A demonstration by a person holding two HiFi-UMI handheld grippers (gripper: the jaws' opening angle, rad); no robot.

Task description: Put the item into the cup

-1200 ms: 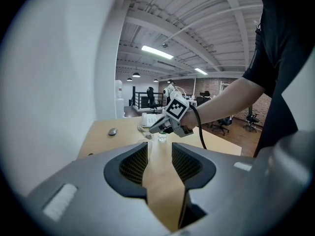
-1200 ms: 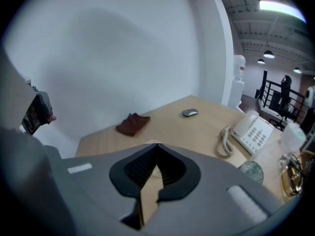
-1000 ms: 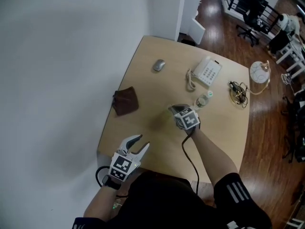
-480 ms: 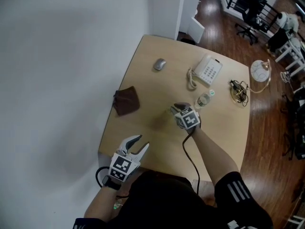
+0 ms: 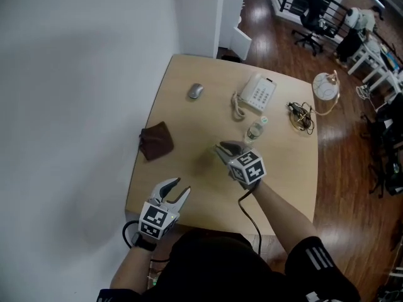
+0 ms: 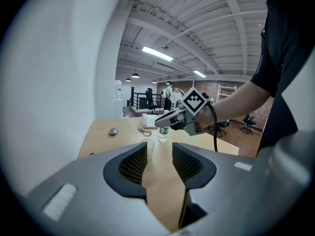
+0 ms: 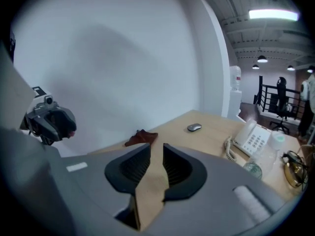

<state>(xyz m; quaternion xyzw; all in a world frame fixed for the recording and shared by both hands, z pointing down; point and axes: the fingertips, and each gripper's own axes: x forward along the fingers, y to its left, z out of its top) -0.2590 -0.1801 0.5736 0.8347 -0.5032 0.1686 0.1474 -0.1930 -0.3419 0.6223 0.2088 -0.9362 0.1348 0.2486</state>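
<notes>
From the head view we count one table carrying one mouse at 11 o'clock, one phone at 12, one bottle near the middle, one brown cloth at 9 and one tangle of cables at 2. There are two grippers. The left gripper hangs over the near edge at 7 o'clock, and the right gripper is over the middle, just beside the bottle. The one cup hardly shows from up here.

In the left gripper view our left jaws stand well apart with only bare table top between them, holding nothing. The cup stands upright on the table beyond the left jaw, at 11 o'clock of the gap. It is clear and pale with an open mouth. We cannot tell what lies inside it, and the item cannot be made out. The bottle is just behind it, and the right gripper hovers above it at 1 o'clock.

In the right gripper view the right jaws are opening, with a gap between the ribbed pads and only table top in it, gripping nothing. Beyond them the cloth is at 11 o'clock, the mouse at 1, the phone at 2 and the bottle at 3.
</notes>
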